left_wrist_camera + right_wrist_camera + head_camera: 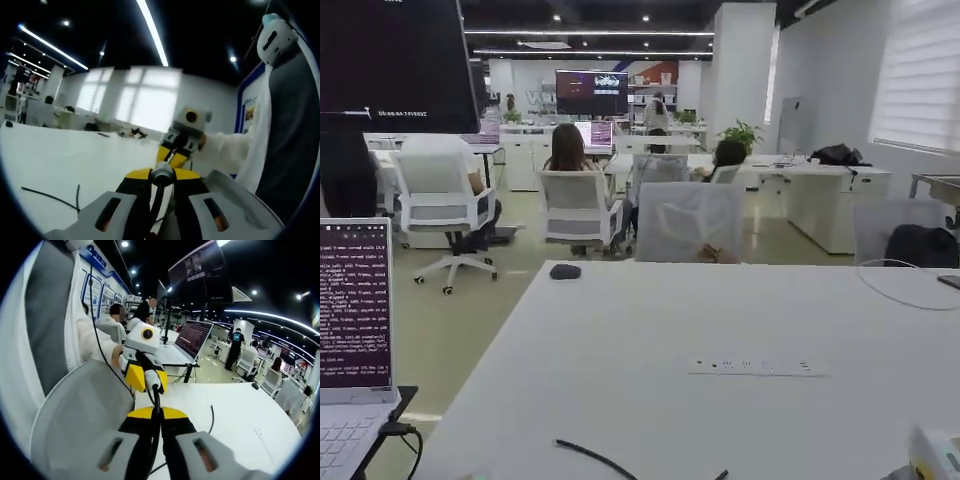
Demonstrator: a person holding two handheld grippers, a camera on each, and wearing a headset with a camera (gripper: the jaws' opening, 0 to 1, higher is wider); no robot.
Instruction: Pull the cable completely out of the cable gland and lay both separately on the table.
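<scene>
Currently, left tongs point(162, 176) pinching cable gland point(162, 171), right tongs point(156, 415) pinching cable point(156, 400), above table point(240, 415)

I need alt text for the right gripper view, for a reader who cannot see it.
The right gripper is shut on a black cable, which runs to the gland held by the left gripper close ahead. Under them lies a white table, with a laptop beyond it.

2 claws point(162, 176) point(157, 415), 1 cable point(156, 399), 1 gland point(162, 171)
</scene>
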